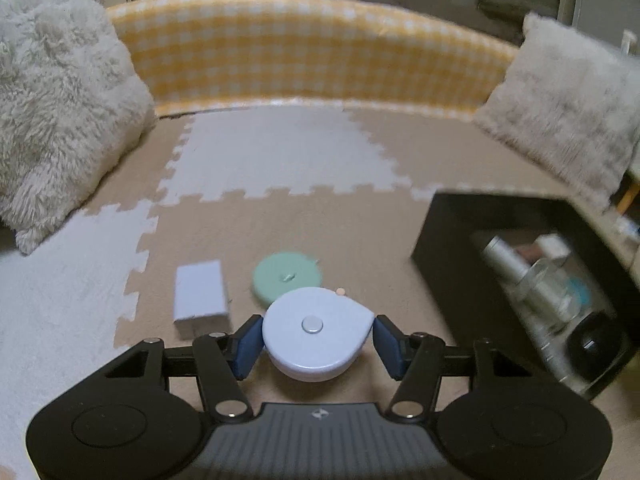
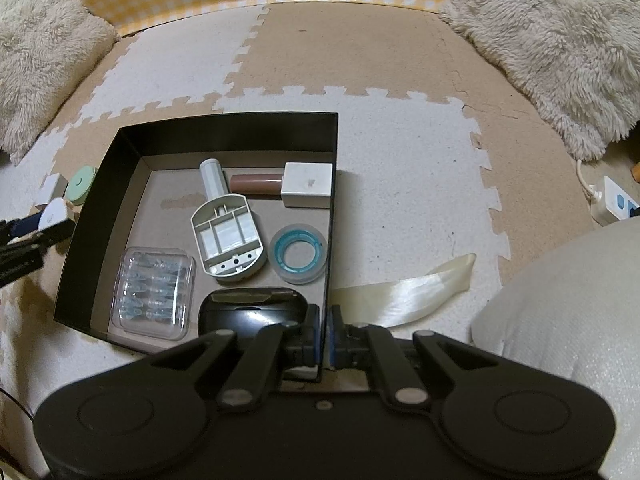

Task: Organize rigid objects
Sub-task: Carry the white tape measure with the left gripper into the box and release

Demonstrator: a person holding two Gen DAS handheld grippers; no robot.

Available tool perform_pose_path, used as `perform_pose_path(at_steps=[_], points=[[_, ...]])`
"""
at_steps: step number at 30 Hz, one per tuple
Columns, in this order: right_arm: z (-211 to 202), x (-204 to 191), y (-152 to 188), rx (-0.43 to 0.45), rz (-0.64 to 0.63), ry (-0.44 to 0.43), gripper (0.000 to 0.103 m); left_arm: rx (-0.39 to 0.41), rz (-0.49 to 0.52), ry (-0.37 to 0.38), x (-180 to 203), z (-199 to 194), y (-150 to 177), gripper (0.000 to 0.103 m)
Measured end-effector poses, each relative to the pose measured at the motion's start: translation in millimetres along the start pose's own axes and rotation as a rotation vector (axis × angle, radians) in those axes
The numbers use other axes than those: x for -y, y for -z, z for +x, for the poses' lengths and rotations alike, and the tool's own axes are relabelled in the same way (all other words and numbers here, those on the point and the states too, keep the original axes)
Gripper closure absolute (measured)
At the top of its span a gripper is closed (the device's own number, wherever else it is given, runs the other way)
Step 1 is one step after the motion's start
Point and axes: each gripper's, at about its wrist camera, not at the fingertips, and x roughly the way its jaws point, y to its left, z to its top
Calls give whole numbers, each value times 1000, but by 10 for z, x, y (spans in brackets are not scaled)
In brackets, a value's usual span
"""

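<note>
Clamped between the left gripper's [image 1: 316,340] blue pads, the pale blue teardrop-shaped plastic tape measure [image 1: 316,332] sits ready for lifting toward the black cardboard box [image 2: 224,124], whose right wall the right gripper [image 2: 325,340] pinches steady.

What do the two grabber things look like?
Both are black. The left gripper has two dark blue finger pads, silver rivets on its link bars, round discs at each side, and a ribbed grey panel with a small logo. The right gripper looks alike.
</note>
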Motion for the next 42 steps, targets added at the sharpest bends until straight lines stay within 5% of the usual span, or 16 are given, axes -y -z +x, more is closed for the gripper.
perform_pose_path(at_steps=[6, 14, 25, 32, 42], points=[[-1, 0, -1, 0, 1, 0, 99, 86, 5, 65, 207, -239, -175, 43], [1, -6, 0, 0, -1, 1, 99, 138, 151, 194, 756, -387, -246, 43], [-7, -13, 0, -1, -9, 5, 99, 183, 349, 201, 1131, -168, -222, 43], [-2, -40, 1, -4, -21, 16, 99, 180, 337, 206, 1083, 6, -262, 38], [10, -38, -1, -11, -20, 14, 99, 55, 251, 273, 1088, -15, -286, 30]])
